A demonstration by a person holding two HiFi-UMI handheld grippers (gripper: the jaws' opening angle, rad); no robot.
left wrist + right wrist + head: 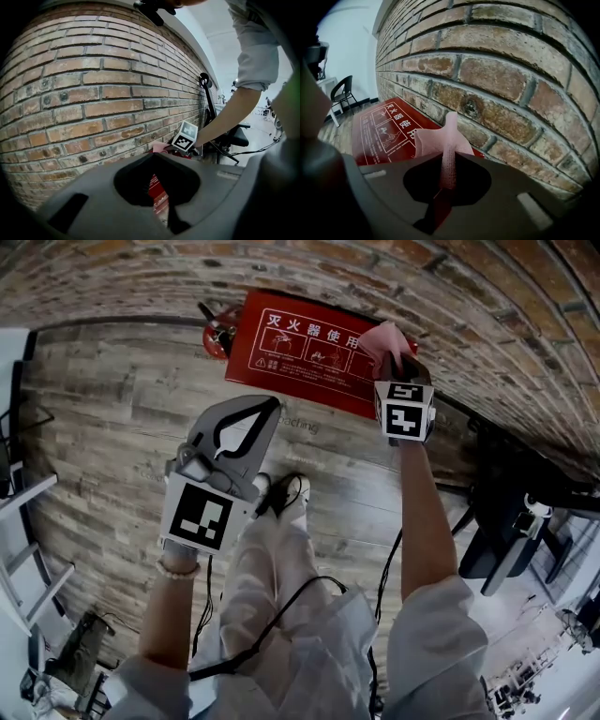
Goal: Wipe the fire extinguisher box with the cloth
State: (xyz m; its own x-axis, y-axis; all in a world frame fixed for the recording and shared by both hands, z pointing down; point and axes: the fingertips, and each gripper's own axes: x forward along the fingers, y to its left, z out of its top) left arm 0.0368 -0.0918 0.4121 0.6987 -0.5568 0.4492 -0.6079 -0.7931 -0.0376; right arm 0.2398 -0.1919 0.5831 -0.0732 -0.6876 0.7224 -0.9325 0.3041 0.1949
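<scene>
Pink textured cloth (440,138) is clamped in closed right tool (448,180) and held at wall-side end of flat red metal fire extinguisher box (309,352), likely for wiping. Box is set on wooden floor (112,427) by brick wall (281,268). Left tool (270,407) is closed, empty and kept clear of box.

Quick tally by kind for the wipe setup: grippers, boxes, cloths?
Grippers: 2, the left gripper shut on nothing, the right gripper shut on the cloth
Red box: 1, on the floor against the brick wall
Pink cloth: 1
Total: 4
</scene>
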